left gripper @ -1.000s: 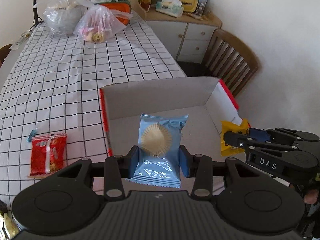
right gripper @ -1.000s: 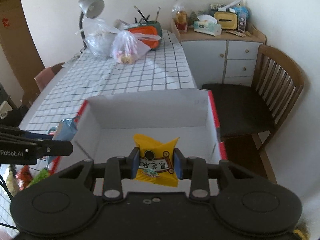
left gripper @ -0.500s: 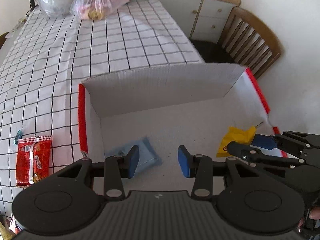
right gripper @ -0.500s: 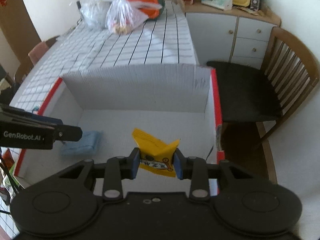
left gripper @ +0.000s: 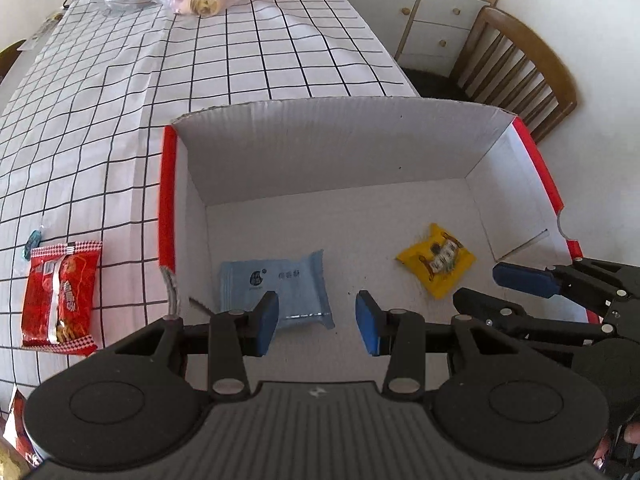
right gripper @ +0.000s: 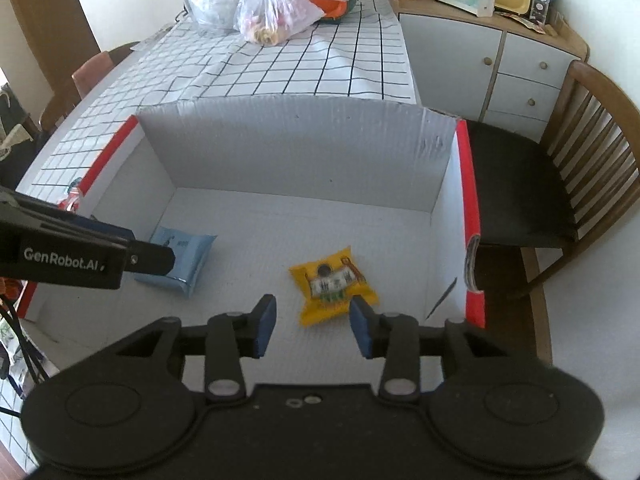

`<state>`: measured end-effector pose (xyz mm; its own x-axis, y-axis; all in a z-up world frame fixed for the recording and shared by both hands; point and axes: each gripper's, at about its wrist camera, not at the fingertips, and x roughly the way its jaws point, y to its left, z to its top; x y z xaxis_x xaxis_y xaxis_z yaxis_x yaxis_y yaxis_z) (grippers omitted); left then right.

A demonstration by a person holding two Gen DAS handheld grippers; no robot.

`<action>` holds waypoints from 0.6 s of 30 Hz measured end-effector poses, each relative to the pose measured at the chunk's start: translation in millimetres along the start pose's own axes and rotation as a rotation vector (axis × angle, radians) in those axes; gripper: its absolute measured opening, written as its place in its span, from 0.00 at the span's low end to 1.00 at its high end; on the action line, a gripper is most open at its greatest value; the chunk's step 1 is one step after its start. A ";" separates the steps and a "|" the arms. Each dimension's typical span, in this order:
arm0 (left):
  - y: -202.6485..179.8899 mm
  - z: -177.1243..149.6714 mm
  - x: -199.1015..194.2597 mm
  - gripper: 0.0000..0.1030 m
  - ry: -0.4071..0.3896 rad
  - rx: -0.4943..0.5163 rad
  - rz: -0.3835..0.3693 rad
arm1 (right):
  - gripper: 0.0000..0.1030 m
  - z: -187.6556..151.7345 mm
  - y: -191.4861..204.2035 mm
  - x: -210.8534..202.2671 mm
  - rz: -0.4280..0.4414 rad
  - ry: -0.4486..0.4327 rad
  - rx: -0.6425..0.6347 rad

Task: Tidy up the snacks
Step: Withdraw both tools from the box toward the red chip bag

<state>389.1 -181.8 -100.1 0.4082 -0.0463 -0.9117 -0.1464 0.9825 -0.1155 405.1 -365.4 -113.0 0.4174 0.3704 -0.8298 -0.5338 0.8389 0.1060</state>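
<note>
A white cardboard box (left gripper: 336,148) (right gripper: 296,148) with red edges stands on the checked tablecloth. On its floor lie a light blue snack packet (left gripper: 276,288) (right gripper: 180,260) at the left and a yellow snack packet (left gripper: 438,258) (right gripper: 332,284) to the right. My left gripper (left gripper: 318,322) hangs open above the blue packet, nothing between its pads. My right gripper (right gripper: 312,322) hovers over the yellow packet; its jaws are opening and the packet lies free on the floor below them. Each gripper shows in the other's view, the right gripper (left gripper: 520,288) at the right edge, the left gripper (right gripper: 132,248) at the left.
A red snack packet (left gripper: 60,292) lies on the tablecloth (left gripper: 200,64) left of the box. Plastic bags (right gripper: 276,12) sit at the table's far end. A wooden chair (right gripper: 560,176) and a white cabinet (right gripper: 488,56) stand to the right.
Both grippers came down over the box. The left one let go of the blue packet, the right one then released the yellow packet; both packets now lie on the box floor.
</note>
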 end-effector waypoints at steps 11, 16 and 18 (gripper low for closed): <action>10.1 -21.3 -39.8 0.49 -0.092 -0.018 -0.037 | 0.47 -4.7 17.0 -44.5 0.051 -0.100 0.012; 14.3 -34.1 -64.5 0.51 -0.144 -0.013 -0.056 | 0.62 -8.7 30.9 -67.5 0.071 -0.148 0.026; 16.1 -38.6 -74.1 0.56 -0.166 -0.009 -0.060 | 0.64 -10.7 37.9 -76.7 0.074 -0.170 0.026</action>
<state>321.7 -169.6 -49.7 0.5597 -0.0734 -0.8254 -0.1253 0.9771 -0.1718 344.9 -366.3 -51.2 0.4969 0.4919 -0.7149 -0.5496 0.8159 0.1794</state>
